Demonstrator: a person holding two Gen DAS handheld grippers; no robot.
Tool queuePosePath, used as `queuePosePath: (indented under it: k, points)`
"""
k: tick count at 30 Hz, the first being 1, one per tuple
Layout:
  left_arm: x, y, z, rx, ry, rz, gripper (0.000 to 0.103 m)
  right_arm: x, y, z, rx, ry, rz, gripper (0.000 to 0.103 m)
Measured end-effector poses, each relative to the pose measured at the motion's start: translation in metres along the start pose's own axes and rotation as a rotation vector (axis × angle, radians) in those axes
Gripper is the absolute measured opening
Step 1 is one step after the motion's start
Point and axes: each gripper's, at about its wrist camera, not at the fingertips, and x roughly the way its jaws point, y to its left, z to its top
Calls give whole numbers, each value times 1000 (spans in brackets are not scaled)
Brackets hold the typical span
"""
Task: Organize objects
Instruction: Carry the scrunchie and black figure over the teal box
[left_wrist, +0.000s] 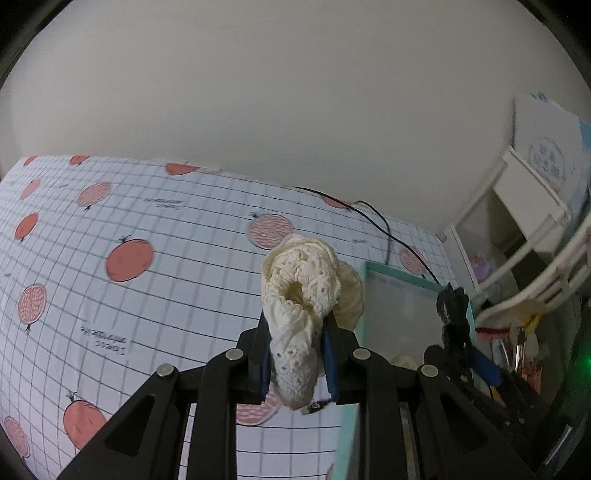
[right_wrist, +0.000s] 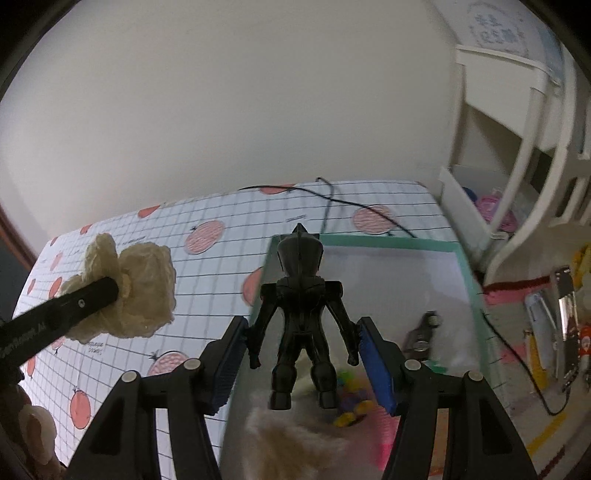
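right gripper (right_wrist: 301, 354) pinching black figure (right_wrist: 301, 295), upright, over green box (right_wrist: 474, 291) | left gripper (left_wrist: 295, 354) clamps cream cloth (left_wrist: 306, 295), box to its right

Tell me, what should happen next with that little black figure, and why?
Probably lower the black figure a little and let it go into the green-rimmed box. The right gripper holds it by the arms above the box, where other small things already lie. The left gripper, clamped on the cream lace cloth, can wait.
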Motion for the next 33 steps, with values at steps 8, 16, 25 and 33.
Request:
queuePosePath:
  k: [8,16,25,33]
  points:
    - [19,-44,-5,82,33,-52,24,6,-35,2,53,-4,-24,63]
    - [43,-71,-4,130,71,-78,24,18,-58,3,90,5,-42,63]
    - [78,-85,-2,138,122,-95,24,33,-68,-3,89,26,-62,63]
    - [99,-90,-5,143,160,-99,24,45,-69,-6,78,45,-70,63]
